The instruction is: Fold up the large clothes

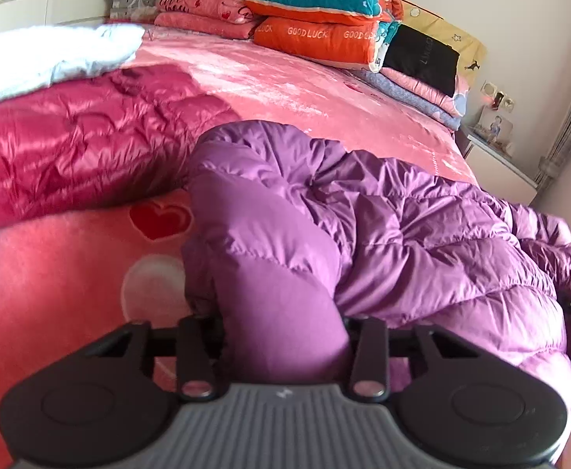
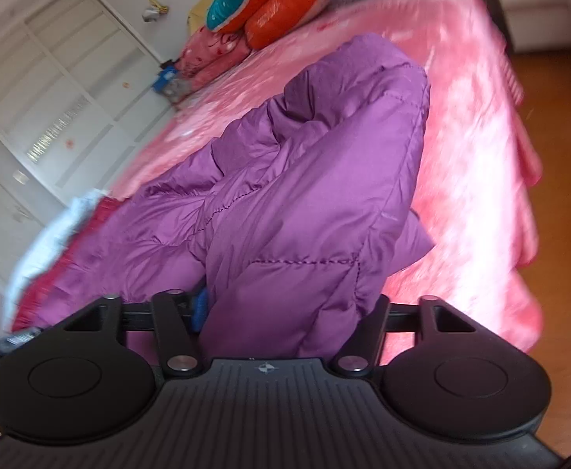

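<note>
Jacket (image 1: 383, 226), purple, quilted, bunched on bed (image 1: 305, 90). Left gripper (image 1: 281, 320) clamped narrow on fold of it; right gripper (image 2: 285, 312) closed wider on thick wad. Left view only: magenta coat (image 1: 74, 140) at 9 o'clock, white cloth (image 1: 51, 54) at 10, nightstand (image 1: 496, 156) at 3. Right view only: wardrobe (image 2: 51, 109) at 9, wood floor (image 2: 559, 156) at 3. Both: pink bedspread, stacked quilts (image 1: 324, 15) at 12. Jacket hides fingertips.
</note>
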